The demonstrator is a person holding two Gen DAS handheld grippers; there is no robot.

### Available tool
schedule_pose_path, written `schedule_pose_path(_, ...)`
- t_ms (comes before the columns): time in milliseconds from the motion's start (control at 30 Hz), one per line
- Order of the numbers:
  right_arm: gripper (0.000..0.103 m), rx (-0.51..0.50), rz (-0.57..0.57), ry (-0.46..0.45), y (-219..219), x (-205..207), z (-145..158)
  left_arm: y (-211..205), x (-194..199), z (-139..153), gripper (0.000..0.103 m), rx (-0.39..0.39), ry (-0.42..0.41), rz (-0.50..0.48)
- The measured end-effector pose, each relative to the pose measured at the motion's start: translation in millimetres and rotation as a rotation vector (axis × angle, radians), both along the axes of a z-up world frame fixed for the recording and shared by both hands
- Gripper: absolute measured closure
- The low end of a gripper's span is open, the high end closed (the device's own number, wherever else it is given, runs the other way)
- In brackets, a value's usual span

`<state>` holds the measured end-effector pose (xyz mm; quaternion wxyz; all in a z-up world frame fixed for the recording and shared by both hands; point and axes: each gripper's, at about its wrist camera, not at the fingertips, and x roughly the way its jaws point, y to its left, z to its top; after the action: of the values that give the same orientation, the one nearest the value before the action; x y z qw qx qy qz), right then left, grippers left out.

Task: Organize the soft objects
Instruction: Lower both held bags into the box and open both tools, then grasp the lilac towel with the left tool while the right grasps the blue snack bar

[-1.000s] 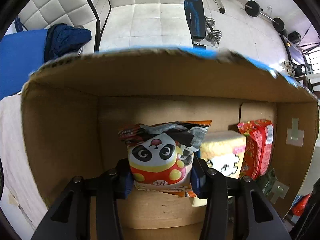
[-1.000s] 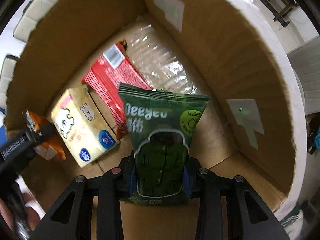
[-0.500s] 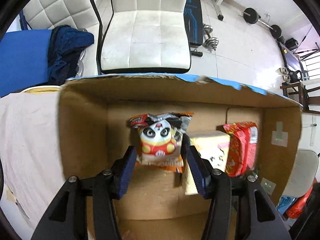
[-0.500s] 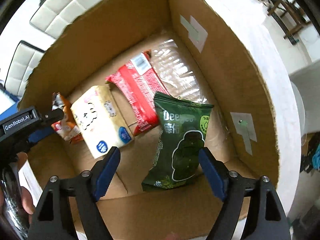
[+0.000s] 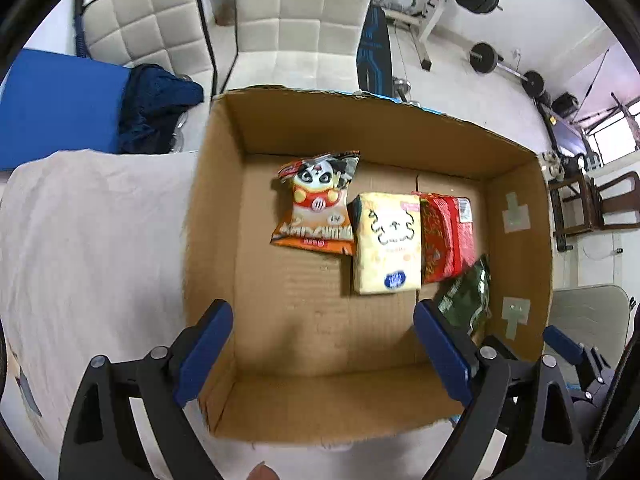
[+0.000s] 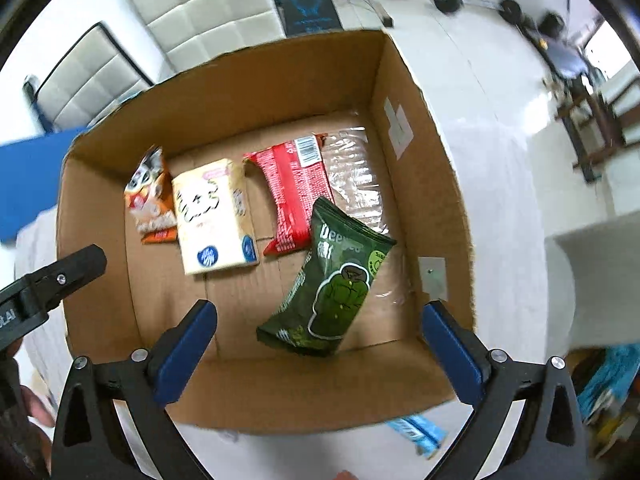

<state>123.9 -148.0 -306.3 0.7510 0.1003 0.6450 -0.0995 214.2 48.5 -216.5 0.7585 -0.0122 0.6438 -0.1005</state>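
An open cardboard box (image 5: 216,216) (image 6: 424,184) holds soft packs. A panda snack bag (image 5: 320,204) (image 6: 150,196) lies at its far left. Beside it lie a yellow tissue pack (image 5: 388,244) (image 6: 214,218), a red pack (image 5: 446,238) (image 6: 296,190), a clear plastic pack (image 6: 356,176) and a green snack bag (image 5: 466,300) (image 6: 334,280). My left gripper (image 5: 324,354) is open and empty above the box's near edge. My right gripper (image 6: 318,354) is open and empty above the near right part, over the green bag.
The box stands on a table with a pale cloth (image 5: 88,240). White padded chairs (image 5: 300,16), a blue chair with a dark garment (image 5: 156,100) and gym weights (image 5: 484,56) stand behind. A blue packet (image 6: 416,432) lies by the box's near side.
Both grippers let go of their bags, opened wide and pulled back up out of the box. The panda bag and the green bag now lie on the box floor.
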Motion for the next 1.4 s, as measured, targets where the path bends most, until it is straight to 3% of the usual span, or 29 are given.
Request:
schedule_pose_path(233,0.0,-0.06,0.088,-0.074,13.6,-32.6,34.2,6.8,-52.4,36.5,0.01,0.034,-0.11,0.009)
schedule_pose_path(433,0.0,-0.048,0.109,-0.148,21.8,-65.4,69.2,11.7,-92.5,70.0,0.01,0.074,-0.211,0.024)
schedule_pose_path(733,0.0,-0.047,0.138,-0.234,31.4,-104.2,121.2,21.1,-130.7,107.0,0.01,0.047,-0.276,0.048)
schedule_pose_path(967,0.0,-0.044,0.132,-0.264,28.1,-120.5,139.2,17.7,-143.8,119.8,0.01,0.018,-0.284,0.053)
schedule_pose_path(1100,0.0,-0.043,0.104,-0.221,12.4,-128.5,123.8,29.0,-144.8,97.9,0.01,-0.025,-0.209,0.113)
schedule_pose_path(1200,0.0,-0.055,0.082,-0.159,-5.5,-135.1,98.0,44.0,-140.5,53.8,0.01,-0.067,-0.077,0.192)
schedule_pose_path(1400,0.0,-0.024,0.018,-0.006,-46.5,-148.7,24.2,84.1,-141.8,-53.8,0.01,-0.268,0.212,0.451)
